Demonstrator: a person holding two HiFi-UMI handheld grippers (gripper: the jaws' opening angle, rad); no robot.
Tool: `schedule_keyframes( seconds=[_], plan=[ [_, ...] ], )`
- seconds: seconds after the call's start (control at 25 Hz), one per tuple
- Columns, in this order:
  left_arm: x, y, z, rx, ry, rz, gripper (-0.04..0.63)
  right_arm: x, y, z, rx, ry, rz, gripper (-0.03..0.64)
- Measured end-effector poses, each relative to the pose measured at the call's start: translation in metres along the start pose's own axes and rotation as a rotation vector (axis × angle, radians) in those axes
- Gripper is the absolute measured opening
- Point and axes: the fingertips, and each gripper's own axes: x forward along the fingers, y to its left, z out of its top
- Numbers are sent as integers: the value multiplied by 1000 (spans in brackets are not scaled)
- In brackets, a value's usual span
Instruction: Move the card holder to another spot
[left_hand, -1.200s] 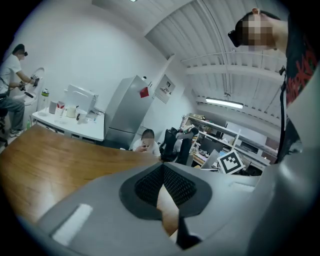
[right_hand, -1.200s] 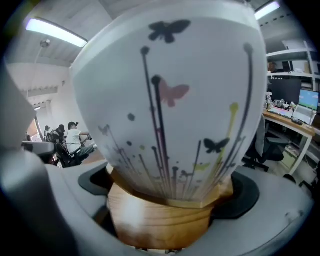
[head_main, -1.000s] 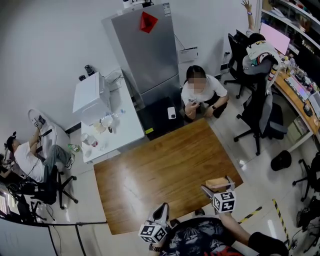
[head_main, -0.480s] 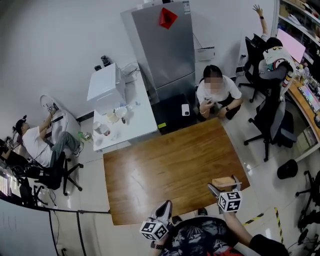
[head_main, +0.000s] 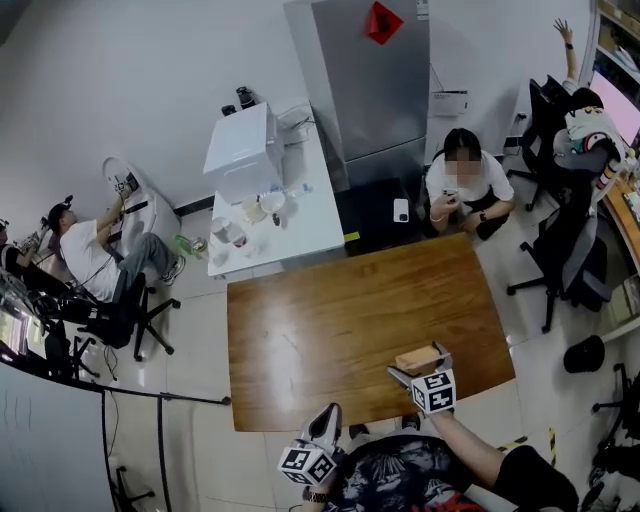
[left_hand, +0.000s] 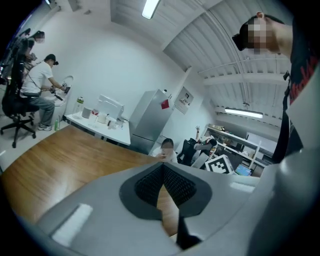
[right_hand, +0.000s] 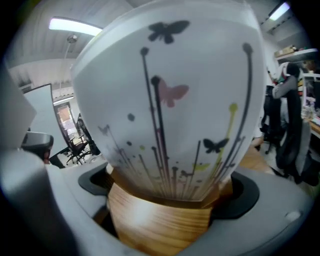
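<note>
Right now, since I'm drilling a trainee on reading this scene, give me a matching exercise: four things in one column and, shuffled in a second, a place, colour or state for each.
1. card holder
2. left gripper
3. fridge
4. table

A. shut on nothing
B. bears a red diamond
C. held by the right gripper
D. brown wood

Pairs: 1-C, 2-A, 3-B, 4-D.
</note>
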Motion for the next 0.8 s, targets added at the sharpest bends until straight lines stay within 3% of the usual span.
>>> schedule_keyframes(
  seconds=[0.24, 0.48, 0.64, 0.8],
  plan=[
    [-72, 48, 2, -53, -45, 210, 0, 145, 119, -7, -134, 72, 238, 580],
    [-150, 96, -8, -120, -81, 426, 0, 268, 215, -34, -239, 201, 312, 580],
    [-171, 109, -12, -159, -86, 486, 0, 306, 250, -59, -340, 263, 335, 580],
    [-163, 117, -8, -154, -86, 463, 0, 312, 260, -63, -333, 295, 386, 580]
  ],
)
